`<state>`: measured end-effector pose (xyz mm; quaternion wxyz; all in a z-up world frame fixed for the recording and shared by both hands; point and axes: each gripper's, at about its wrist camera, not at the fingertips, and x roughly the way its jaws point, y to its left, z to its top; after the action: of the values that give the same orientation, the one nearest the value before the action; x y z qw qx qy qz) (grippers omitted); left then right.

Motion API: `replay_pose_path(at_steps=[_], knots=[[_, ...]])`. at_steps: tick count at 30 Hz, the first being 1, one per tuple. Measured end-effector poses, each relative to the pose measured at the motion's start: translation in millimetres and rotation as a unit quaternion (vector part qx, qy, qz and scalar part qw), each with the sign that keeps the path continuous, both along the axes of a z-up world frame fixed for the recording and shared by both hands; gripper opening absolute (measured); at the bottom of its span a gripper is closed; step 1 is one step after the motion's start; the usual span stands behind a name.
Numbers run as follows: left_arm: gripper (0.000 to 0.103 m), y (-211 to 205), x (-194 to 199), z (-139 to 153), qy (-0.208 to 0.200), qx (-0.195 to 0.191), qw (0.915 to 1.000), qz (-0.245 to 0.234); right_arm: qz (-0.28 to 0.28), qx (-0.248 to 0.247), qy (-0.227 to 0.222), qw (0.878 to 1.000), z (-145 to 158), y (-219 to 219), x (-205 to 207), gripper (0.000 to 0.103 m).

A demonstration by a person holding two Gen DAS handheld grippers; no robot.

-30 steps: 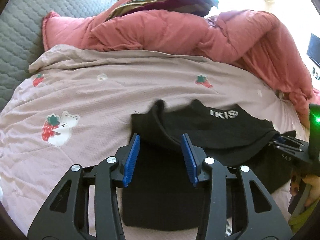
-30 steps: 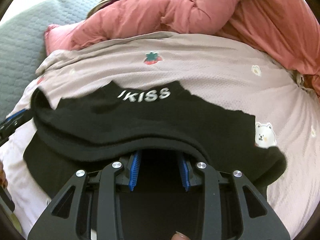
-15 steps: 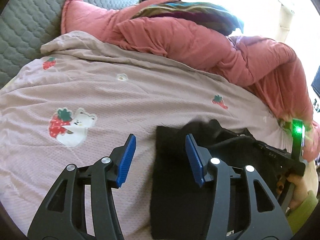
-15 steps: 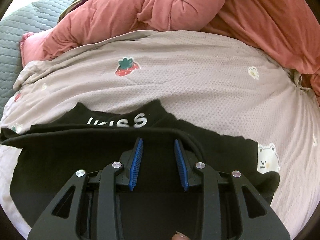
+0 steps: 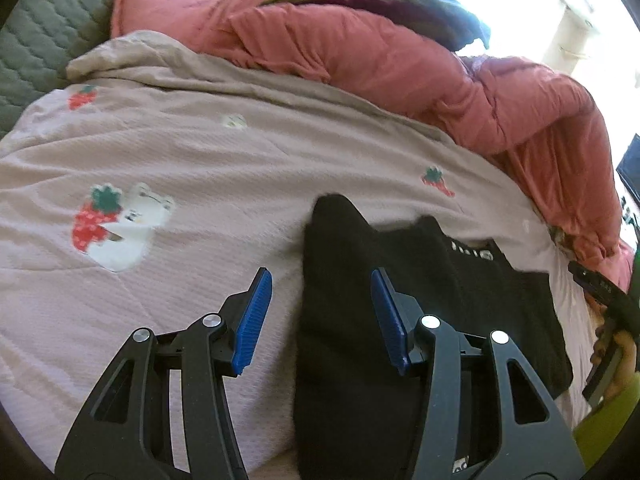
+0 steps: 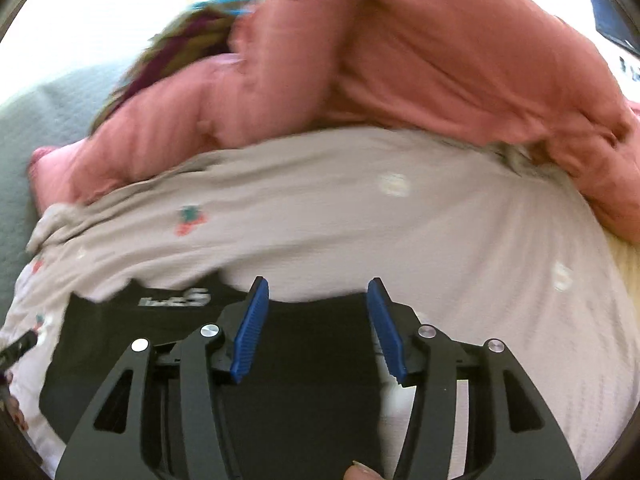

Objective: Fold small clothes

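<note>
- The black garment (image 5: 420, 320) lies folded on the pinkish-beige blanket (image 5: 192, 152) of the bed, its white lettering partly showing near the far edge.
- The left gripper (image 5: 320, 300) is released — its blue-padded fingers stand wide apart and hold nothing. One finger is over the blanket, the other over the garment's left part.
- The right gripper (image 6: 316, 312) is released too, jaws spread, hovering over the right part of the black garment (image 6: 304, 380) — nothing between the pads.
- In the right wrist view the garment's far edge runs just past the fingertips, with the blanket (image 6: 400, 232) beyond it; this view is blurred.
- A strawberry-and-bear print (image 5: 116, 224) sits on the blanket well to the left of the garment.
- A rumpled salmon-pink duvet (image 5: 400, 68) is bunched along the far side of the bed, touching the blanket's edge.
- A grey quilted headboard (image 5: 44, 28) shows at the upper left.
</note>
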<state>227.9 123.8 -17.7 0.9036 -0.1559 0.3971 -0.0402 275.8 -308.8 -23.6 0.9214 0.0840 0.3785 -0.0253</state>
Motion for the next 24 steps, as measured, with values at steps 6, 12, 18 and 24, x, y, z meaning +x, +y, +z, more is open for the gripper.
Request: replay_pose_path(at_steps=[6,12,18,24], knots=[[0.043,-14,2,-11,0.016,0.006,0.9994,-0.029,0.000,0.072,0.058,0.996,-34,-23,2,0.050],[0.043,-20,3,-18,0.025,0.020,0.9988,-0.038,0.006,0.116,0.076,0.990,-51,-19,17,0.050],[0.009,-30,3,-17,0.013,0.056,0.9967,-0.057,0.014,0.067,0.059,0.996,-46,-5,18,0.010],[0.000,-28,-4,3,-0.039,0.120,0.9917,-0.026,0.026,0.004,0.001,1.000,-20,6,9,0.007]])
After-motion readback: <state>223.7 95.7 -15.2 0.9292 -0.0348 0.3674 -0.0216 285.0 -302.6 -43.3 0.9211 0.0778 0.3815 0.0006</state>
